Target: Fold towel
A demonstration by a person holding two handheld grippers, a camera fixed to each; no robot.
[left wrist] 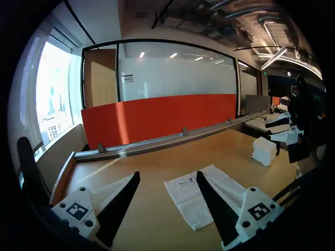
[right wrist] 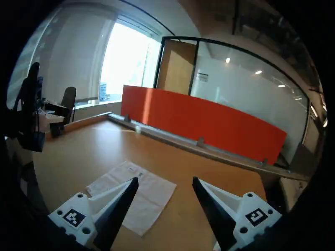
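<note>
I hold my left tongs (left wrist: 167, 173) low over the wooden surface (left wrist: 167, 154), level and aimed at the orange divider panel (left wrist: 167, 117). They are spread wide with nothing between them. My right tongs (right wrist: 165, 179) sit in much the same pose, just as wide and just as empty, angled a little toward the window (right wrist: 125, 71). The white towel (left wrist: 184, 196) lies spread flat on the surface in front of me. In the left gripper view it runs under the line of my right-hand finger (left wrist: 217, 209), and in the right gripper view the towel (right wrist: 153, 196) runs under my left-hand finger (right wrist: 113, 209). It therefore lies between my two tongs, and I cannot tell whether either finger touches the cloth. Its far short edge, the one with small labels, faces the divider, and one corner points back toward me. Bare wood lies open left of the towel in the left gripper view, right of it in the right gripper view, and all the way to the metal rail (left wrist: 167, 140) under the divider. A stack of folded towels (left wrist: 264, 151) sits near the right-hand edge of the surface, well apart from the flat one. A dark chair (right wrist: 68, 98) stands near the window, beyond the surface's far left corner.
</note>
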